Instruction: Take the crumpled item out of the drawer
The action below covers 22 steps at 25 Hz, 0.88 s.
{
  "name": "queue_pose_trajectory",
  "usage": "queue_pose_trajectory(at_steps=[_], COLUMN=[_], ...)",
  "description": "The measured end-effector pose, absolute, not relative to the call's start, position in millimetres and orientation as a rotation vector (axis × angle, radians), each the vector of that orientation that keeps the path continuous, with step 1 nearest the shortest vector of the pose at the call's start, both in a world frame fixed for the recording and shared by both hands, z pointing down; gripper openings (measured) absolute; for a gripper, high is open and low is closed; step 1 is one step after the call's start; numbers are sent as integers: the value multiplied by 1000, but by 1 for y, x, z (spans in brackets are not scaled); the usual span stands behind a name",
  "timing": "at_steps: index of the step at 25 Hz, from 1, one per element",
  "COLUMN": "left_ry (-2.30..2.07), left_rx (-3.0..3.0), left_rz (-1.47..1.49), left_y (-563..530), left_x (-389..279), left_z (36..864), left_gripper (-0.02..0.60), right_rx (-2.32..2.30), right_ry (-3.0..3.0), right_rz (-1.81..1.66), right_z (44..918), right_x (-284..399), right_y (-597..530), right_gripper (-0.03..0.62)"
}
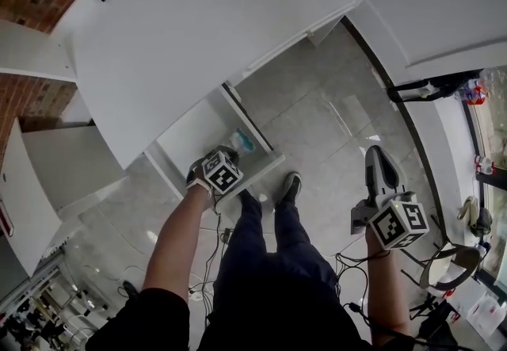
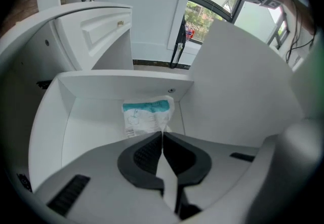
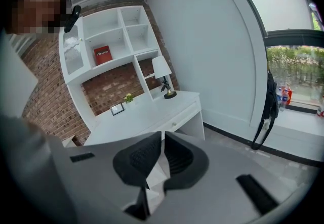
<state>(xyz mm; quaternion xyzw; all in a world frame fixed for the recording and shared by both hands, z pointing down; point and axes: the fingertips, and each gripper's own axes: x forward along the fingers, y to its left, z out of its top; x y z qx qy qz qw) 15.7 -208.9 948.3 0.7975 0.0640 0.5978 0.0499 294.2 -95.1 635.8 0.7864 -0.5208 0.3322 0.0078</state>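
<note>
A: Left gripper (image 2: 162,136) first: clenched or slack?

B: Clenched. Pinches the near corner of the crumpled packet (image 2: 147,116) right at the tips, pads pressed flat together on it.

A: And the packet itself, where?

B: Sits inside the open drawer (image 2: 91,132), up by the far wall, at twelve o'clock from the jaws in the left gripper view. Shows white with a teal band along the top (print too small to read). Touches that wall or stands just short of it; hard to tell which.

A: Same story from the head view?

B: Yes. Peeks out at one o'clock from the left gripper, pale blue and white, near the drawer's right end. Places the drawer itself at six o'clock of the white desk (image 1: 198,24), pulled out from under its top.

A: Right gripper (image 3: 163,136)?

B: Hangs well apart from the drawer, at about three o'clock from the left one in the head view, above the grey floor (image 1: 317,112). Closed down to a thin slit at the tips, with nothing held. Faces the desk from the side, with a lamp (image 3: 163,74) at twelve o'clock of the jaws and white shelves (image 3: 109,36) at eleven, against brick.
</note>
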Motion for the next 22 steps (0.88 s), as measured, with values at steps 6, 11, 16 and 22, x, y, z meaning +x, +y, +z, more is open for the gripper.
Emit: queue_pose_trajectory(at_steps=[6,11,16,22], left_ry=[111,13,-176,-359], left_rx=[2461,2528,2591,2674], left_rz=[1764,1739,1620,1523], left_y=[-220,-239,-251,-260], left_x=[13,6,-1,-9], left_z=[901,846,788,720], left_gripper=[20,20,20,20], right_rx=[2450,2425,2400,2315], right_ry=[-1725,-1816,-1935,-2109], right_rz=[989,970,903,742], right_z=[611,588,555,507], right_x=[289,284,274,247], right_y=[-109,-127,-148,-177], right_gripper=[17,12,11,9])
